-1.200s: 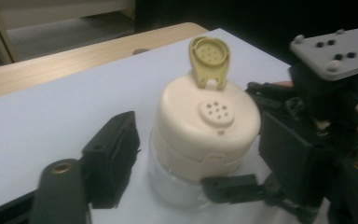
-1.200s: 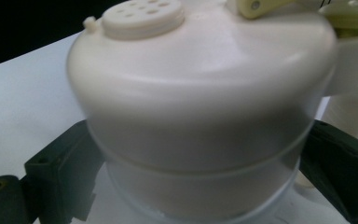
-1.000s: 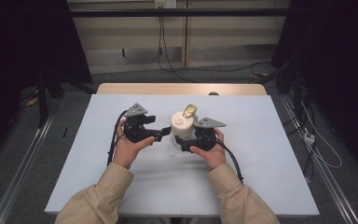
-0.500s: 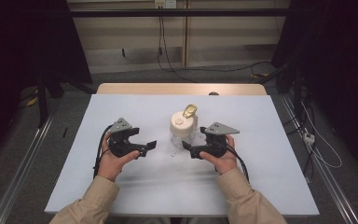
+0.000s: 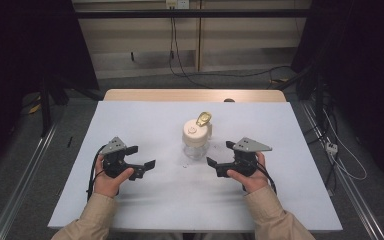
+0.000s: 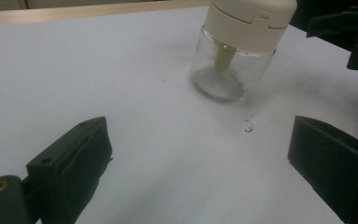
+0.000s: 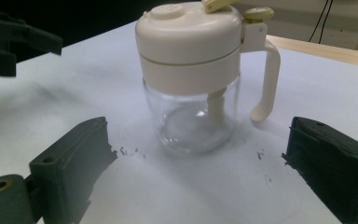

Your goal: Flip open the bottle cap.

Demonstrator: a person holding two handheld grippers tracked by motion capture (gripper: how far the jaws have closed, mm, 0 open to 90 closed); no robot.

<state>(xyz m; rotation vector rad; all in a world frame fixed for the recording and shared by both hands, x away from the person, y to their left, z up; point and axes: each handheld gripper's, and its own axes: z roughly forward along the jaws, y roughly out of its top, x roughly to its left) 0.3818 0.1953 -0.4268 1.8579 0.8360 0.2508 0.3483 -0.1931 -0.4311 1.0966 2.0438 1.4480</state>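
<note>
Jar (image 5: 196, 142) is our landmark, and we read everything from it, starting with the tools. Our left tool (image 5: 141, 158) sits to the left of the jar, well apart from it, jaws spread wide with nothing between them; they have just been opening. In the left gripper view (image 6: 200, 154) we see only bare white desk between the two black jaws, with the jar beyond them and up to the right. Our right tool (image 5: 219, 158) lies to the right of the jar, near it but not touching, jaws likewise spread and holding nothing. In the right gripper view (image 7: 200, 154) the jar stands straight ahead, beyond the jaw tips.

The jar itself stands upright near the middle of the desk (image 5: 145, 120), between the two tools. It has a clear glass body, a cream lid (image 7: 189, 44) and a cream handle (image 7: 266, 84) on the side away from us. A small yellowish lever (image 5: 203, 118) rests on top of the lid, at its far edge. A few dark specks (image 7: 130, 151) lie on the desk just beside the base of the jar. Each hand (image 5: 107, 182) grips its tool from the near side of the jar.
</note>
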